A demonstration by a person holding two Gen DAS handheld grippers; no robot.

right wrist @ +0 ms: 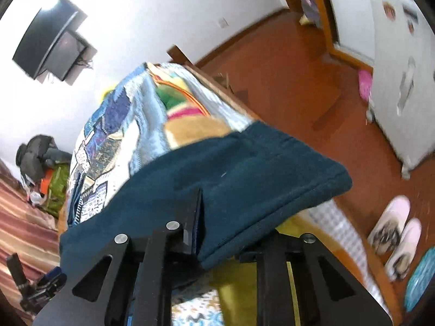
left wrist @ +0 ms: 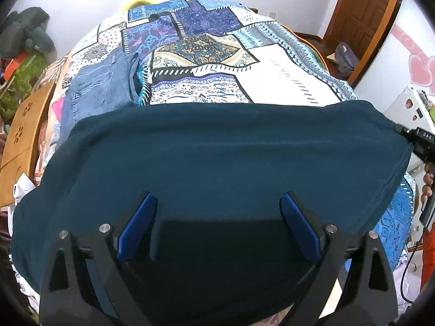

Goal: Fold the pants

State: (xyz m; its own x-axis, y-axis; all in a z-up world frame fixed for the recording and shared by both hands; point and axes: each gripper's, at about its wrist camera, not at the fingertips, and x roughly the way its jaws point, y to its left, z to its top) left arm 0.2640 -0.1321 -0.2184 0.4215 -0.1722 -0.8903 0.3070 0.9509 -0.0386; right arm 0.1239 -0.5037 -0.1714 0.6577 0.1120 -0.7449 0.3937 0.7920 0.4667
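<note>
1. Two grippers are at work on one pair of dark teal pants (left wrist: pixel 217 149), which lies spread across the near end of a bed under a patchwork quilt (left wrist: pixel 206 62).
2. The left gripper (left wrist: pixel 217 209) hangs over the pants with its jaws spread wide; the blue pads (left wrist: pixel 136 225) stand well apart, nothing is clamped between them, and whether their tips touch the cloth I cannot tell.
3. The right gripper (right wrist: pixel 199 217) has its jaws drawn nearly together on the pants' edge, teal cloth pinched between them and lifted off the bed at that corner.
4. In the left wrist view the right gripper shows at the pants' far right corner, a hand (left wrist: pixel 428 182) behind it.
5. The lifted end shows a doubled, folded edge (right wrist: pixel 312 187) jutting past the bed's side, above the red-brown floor (right wrist: pixel 272 62).
6. A pair of jeans (left wrist: pixel 100 87) lies on the quilt, beyond the teal pants to the left.
7. Pale slippers (right wrist: pixel 394 231) sit on the floor beside the bed, near a white cabinet (right wrist: pixel 402 68).
8. The right wrist view is blurred.
</note>
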